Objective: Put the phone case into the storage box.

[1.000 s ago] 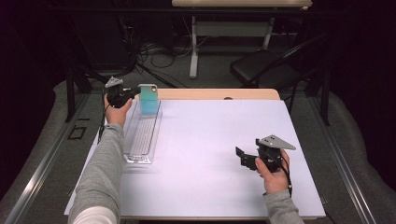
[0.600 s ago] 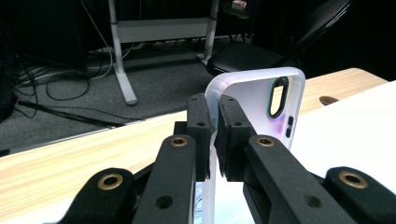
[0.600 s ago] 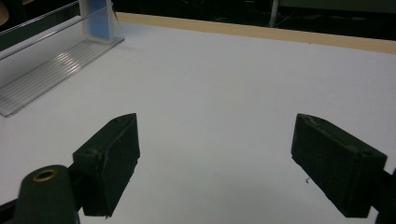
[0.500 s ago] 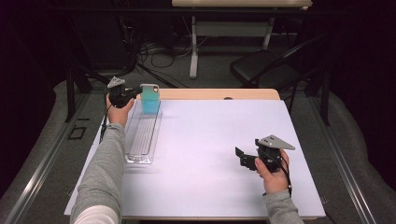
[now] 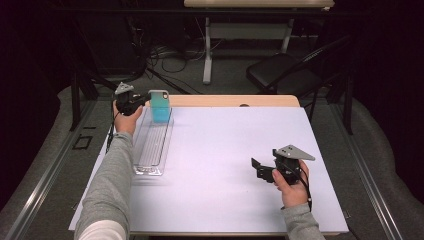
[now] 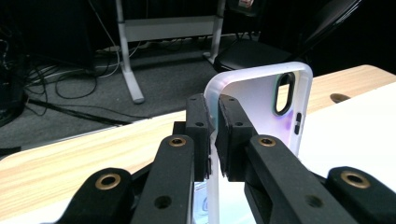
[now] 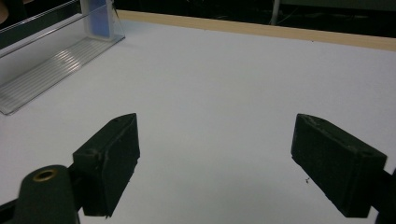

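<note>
A translucent phone case (image 5: pixel 160 106) with a teal tint stands upright at the far end of a clear plastic tray (image 5: pixel 150 145). My left gripper (image 5: pixel 146 101) is shut on the case's near edge. In the left gripper view the two black pads pinch the case's white rim (image 6: pixel 261 107), with the gripper (image 6: pixel 214 122) clamped on it and the camera cut-out visible at the upper right. My right gripper (image 5: pixel 257 168) hovers low over the white table surface at the right, open, nothing between its jaws (image 7: pixel 215 149). From there the tray (image 7: pixel 42 60) and case (image 7: pixel 99 18) show at the far left.
A white sheet (image 5: pixel 225 150) covers the table, with a wooden strip (image 5: pixel 235 101) along its far edge. Beyond the table stand a black folding chair (image 5: pixel 285 75) and a desk leg (image 5: pixel 207 55), with cables on the floor.
</note>
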Available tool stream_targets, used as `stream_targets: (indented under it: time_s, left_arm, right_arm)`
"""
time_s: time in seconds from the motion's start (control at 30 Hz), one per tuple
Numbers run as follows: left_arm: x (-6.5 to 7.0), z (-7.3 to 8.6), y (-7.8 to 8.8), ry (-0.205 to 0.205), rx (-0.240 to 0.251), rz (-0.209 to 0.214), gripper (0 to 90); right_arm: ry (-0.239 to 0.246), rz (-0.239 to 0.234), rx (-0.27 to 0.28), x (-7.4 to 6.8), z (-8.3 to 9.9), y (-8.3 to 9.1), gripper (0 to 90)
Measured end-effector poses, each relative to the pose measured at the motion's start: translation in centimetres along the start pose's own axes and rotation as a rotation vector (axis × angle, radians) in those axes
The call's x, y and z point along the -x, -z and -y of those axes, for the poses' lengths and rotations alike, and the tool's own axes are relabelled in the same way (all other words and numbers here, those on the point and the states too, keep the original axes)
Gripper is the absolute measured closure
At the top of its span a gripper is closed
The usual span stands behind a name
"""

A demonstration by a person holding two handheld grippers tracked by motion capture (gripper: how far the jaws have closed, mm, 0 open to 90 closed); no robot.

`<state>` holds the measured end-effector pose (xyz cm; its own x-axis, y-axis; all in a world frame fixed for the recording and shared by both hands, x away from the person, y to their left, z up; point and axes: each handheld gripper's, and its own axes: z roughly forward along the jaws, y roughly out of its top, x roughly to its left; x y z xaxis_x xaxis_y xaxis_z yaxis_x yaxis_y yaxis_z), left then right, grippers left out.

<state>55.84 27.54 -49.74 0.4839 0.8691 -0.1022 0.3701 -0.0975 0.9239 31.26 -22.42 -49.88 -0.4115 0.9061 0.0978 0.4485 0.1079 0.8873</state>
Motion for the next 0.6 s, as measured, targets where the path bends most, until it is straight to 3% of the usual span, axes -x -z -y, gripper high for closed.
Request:
stream_targets:
  time_s: [0.6]
  left_arm:
    - [-0.12, 0.25, -0.32, 0.018, -0.021, -0.044, 78.1]
  right_arm:
    - [-0.005, -0.002, -0.002, 0.05, 0.03, -0.02, 15.0]
